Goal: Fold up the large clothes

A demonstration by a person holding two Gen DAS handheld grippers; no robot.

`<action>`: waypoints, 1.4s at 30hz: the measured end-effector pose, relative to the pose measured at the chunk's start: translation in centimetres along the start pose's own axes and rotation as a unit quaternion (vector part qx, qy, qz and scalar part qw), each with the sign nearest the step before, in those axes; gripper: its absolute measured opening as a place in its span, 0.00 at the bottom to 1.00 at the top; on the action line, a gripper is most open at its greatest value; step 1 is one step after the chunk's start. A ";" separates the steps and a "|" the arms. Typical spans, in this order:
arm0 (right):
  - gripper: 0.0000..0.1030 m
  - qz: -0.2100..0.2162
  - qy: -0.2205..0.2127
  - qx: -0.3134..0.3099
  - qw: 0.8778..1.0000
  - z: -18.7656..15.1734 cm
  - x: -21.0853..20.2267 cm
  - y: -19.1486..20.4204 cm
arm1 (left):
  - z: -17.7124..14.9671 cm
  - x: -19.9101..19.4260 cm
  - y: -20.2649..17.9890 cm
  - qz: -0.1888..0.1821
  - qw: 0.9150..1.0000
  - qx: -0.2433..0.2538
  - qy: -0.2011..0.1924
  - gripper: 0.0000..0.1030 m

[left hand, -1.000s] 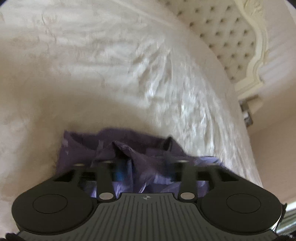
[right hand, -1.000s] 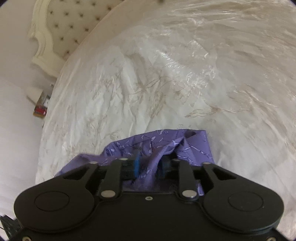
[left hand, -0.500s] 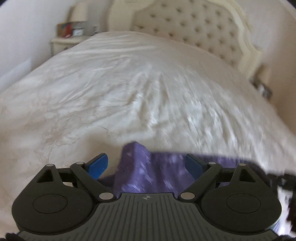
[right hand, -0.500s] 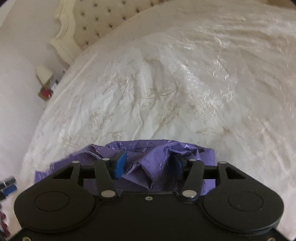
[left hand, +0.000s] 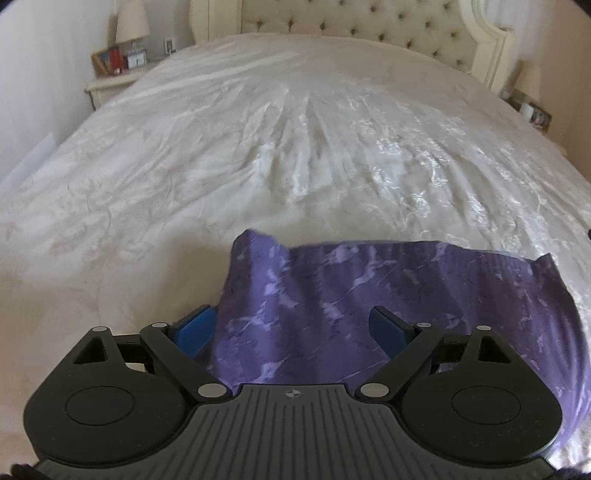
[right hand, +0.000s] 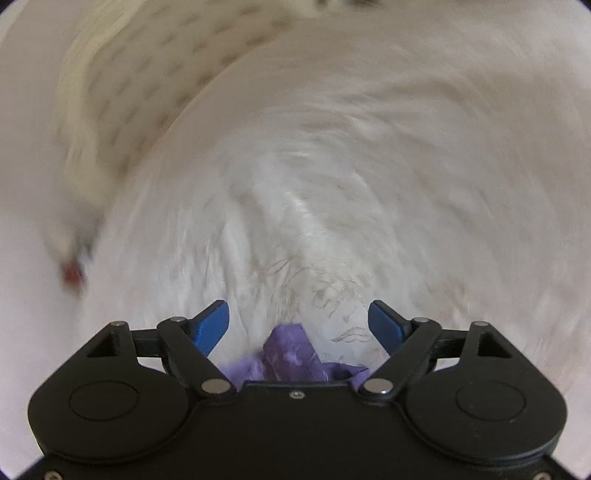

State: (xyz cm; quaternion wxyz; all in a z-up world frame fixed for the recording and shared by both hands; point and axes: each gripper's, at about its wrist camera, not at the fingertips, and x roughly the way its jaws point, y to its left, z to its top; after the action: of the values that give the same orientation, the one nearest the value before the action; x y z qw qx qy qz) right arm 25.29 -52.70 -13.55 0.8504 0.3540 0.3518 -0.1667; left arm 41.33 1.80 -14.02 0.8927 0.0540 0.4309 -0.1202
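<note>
Two grippers, left gripper [left hand: 291,328] fingers apart, right gripper [right hand: 298,326] fingers opening: purple garment [left hand: 388,295] lies loose near the bed [left hand: 295,147] foot edge; the fold may spring open.

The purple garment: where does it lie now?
In the left wrist view, the purple garment lies on the white bedspread, low and right of centre, between the open left gripper fingers.

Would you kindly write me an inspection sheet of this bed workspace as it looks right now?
Surface: white embroidered bedspread, wrinkled.
Job's things: purple garment lying on the bedspread, released.
Clutter: nothing seen on the bed.
Grippers: left gripper jaws wide open over the garment; right gripper jaws opening, a peak of cloth between them, untouched; right view blurred.
Cables: nothing seen.
Surroundings: tufted headboard; nightstand with lamp and small items.
</note>
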 end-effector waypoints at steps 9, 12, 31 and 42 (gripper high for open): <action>0.85 0.028 0.066 -0.360 0.930 -12.2 3.8 14.3 | -0.2 3.0 -7.9 0.018 0.998 0.061 0.002 0.88; 0.84 0.013 0.090 -0.398 0.913 -14.4 5.7 14.9 | -0.8 5.8 -7.2 0.056 0.996 0.074 0.018 0.88; 0.99 -0.037 0.082 -0.301 0.949 -10.7 11.0 6.5 | -2.8 11.7 2.2 0.051 0.996 -0.030 0.060 1.00; 1.00 -0.025 0.069 -0.292 0.954 -10.8 10.8 5.9 | -3.6 12.1 2.9 0.031 0.998 -0.042 0.044 1.00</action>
State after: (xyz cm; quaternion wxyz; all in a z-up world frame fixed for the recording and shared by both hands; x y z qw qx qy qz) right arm 30.77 -41.23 -23.84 0.8858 0.0922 0.4518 -0.0532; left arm 46.66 3.30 -25.75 0.8779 0.0353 0.4722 -0.0719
